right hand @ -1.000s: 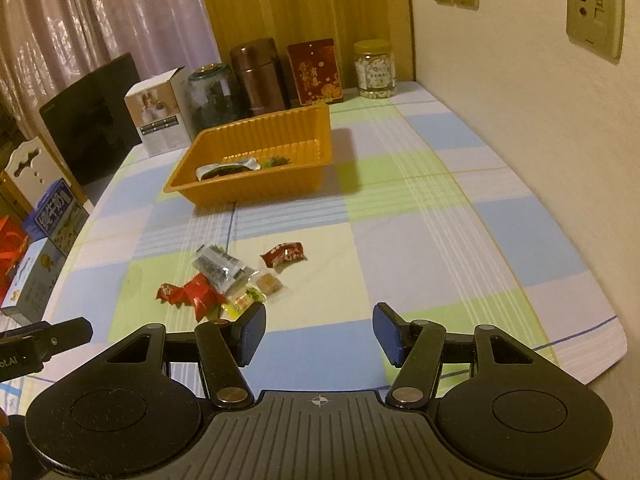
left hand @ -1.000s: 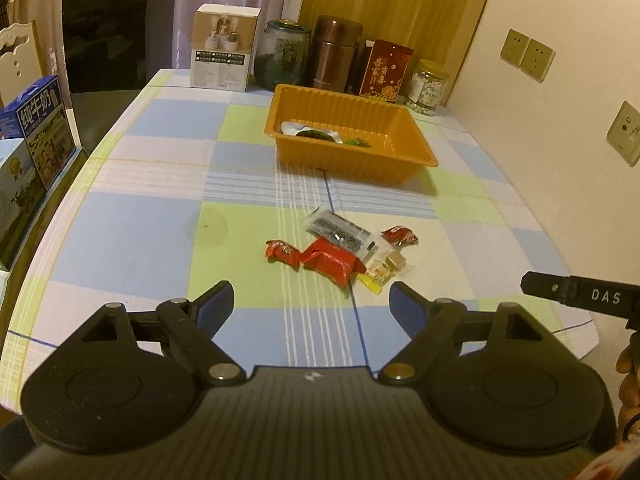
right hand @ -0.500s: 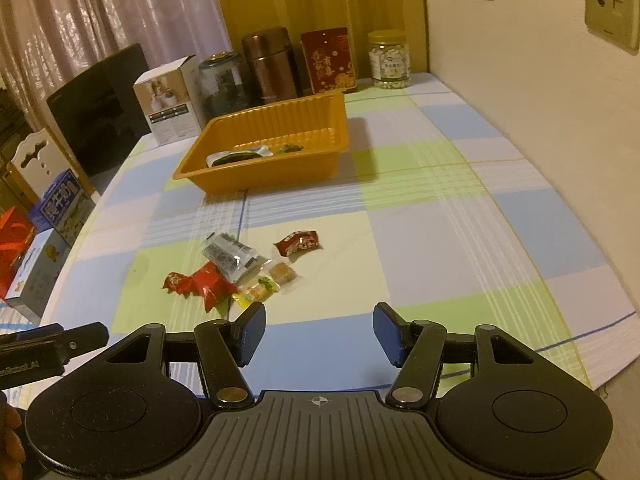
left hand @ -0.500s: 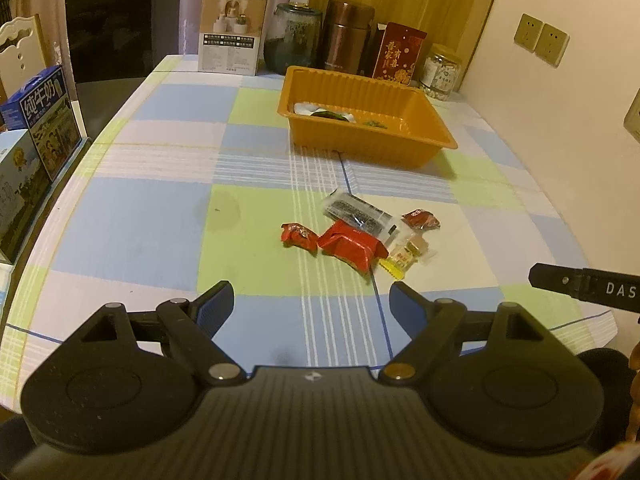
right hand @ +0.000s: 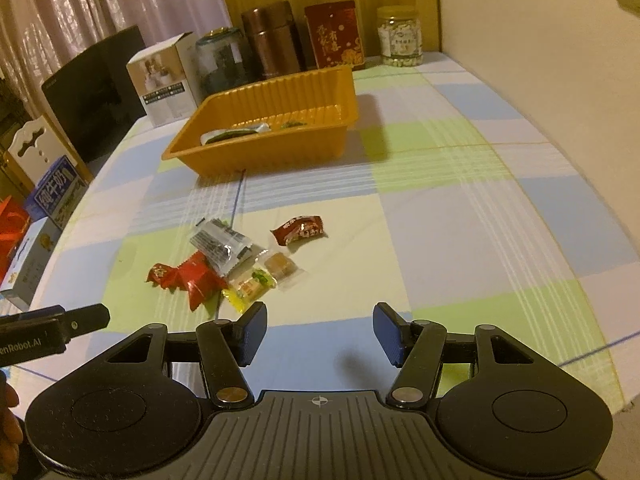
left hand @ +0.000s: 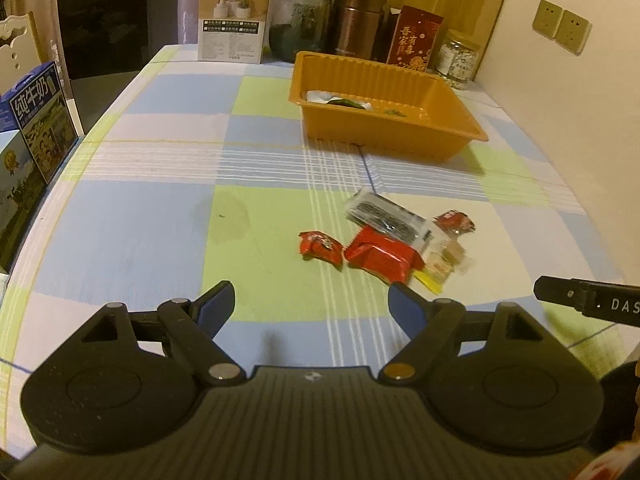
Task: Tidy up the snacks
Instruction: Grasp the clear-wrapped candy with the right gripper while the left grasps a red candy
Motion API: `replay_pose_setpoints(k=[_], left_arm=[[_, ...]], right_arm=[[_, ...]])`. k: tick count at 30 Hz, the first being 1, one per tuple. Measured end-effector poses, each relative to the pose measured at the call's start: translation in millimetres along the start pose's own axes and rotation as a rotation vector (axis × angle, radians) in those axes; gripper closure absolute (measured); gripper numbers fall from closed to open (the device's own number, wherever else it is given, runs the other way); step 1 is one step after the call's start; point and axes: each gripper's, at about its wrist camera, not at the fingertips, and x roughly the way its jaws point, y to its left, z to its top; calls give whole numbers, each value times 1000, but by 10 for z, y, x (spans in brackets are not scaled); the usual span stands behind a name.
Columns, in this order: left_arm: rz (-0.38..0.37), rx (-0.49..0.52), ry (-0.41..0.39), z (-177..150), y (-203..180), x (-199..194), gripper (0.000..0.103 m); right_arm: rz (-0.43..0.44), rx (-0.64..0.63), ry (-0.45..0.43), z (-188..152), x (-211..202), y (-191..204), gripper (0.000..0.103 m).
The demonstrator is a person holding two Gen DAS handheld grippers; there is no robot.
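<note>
Item: loose wrapped snacks (left hand: 394, 238), clustered mid-counter (left hand: 136, 224), short of orange plastic tray (left hand: 448, 136). Left hand-held gripper (left hand: 310, 306) and right hand-held gripper (right hand: 319, 330): jaws apart, empty. Handling: take one outlying packet singly; avoid scattering neighbours.

Bare tablecloth (left hand: 132, 240) lies open from both grippers toward twelve o'clock, up to the snack pile (left hand: 384, 244). Beyond the pile, the orange tray (left hand: 384, 136) blocks the way, with a gap of cloth between them. Jars and boxes (right hand: 272, 40) line the far edge. The wall (right hand: 560, 80) closes three o'clock; cartons (left hand: 32, 120), possibly off the table, crowd nine o'clock.
</note>
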Motion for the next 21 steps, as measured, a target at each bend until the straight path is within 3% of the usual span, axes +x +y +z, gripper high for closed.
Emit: replay_pose_setpoints(k=[7,21], left_arm=[[27,15,14,59,85,238,21],[2,32,18,108,152,510,21]], right_arm=[[39,-80,1,85,369,79,44],[112,-250,44,278,1029,174,67]])
